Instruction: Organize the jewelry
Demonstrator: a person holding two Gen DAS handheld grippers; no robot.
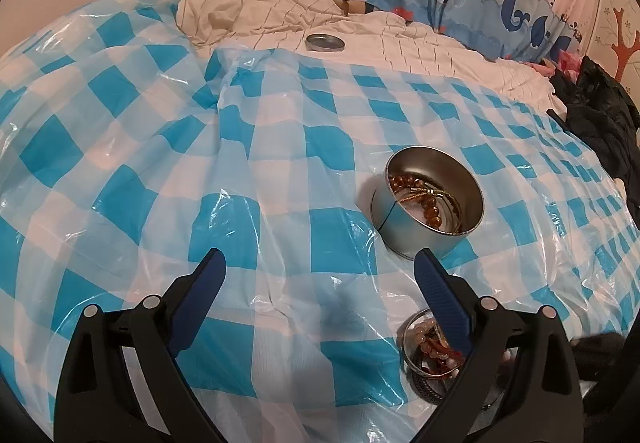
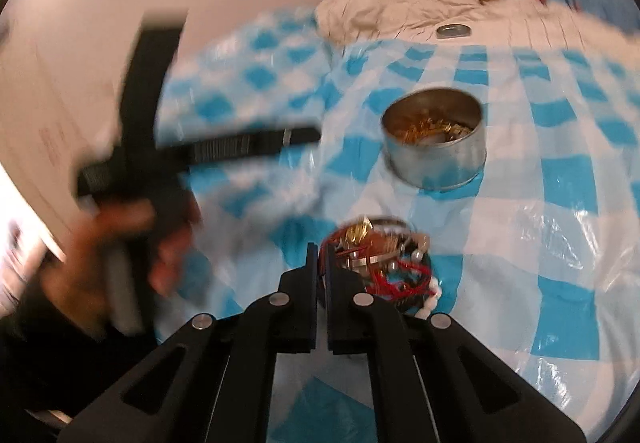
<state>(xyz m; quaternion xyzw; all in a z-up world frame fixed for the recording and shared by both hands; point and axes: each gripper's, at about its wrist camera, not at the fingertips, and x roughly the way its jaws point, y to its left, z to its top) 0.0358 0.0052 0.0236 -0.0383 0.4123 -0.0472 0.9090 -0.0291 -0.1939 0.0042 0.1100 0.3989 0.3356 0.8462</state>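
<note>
Jewelry sits in two containers on the checked plastic sheet [image 1: 280, 147] over the bed. We see the metal tin [image 1: 430, 199], right of centre in the left wrist view, holding amber beads [image 1: 430, 203]. Our left tool [image 1: 320, 267] gapes wide with nothing between its fingers; its right finger overlaps the glass dish [image 1: 424, 359] at lower right. In the blurred right wrist view, our right tool [image 2: 322, 255] is nearly closed at the dish's near rim; we cannot tell whether it pinches anything. A lid [image 1: 325, 42] lies at upper centre.
</note>
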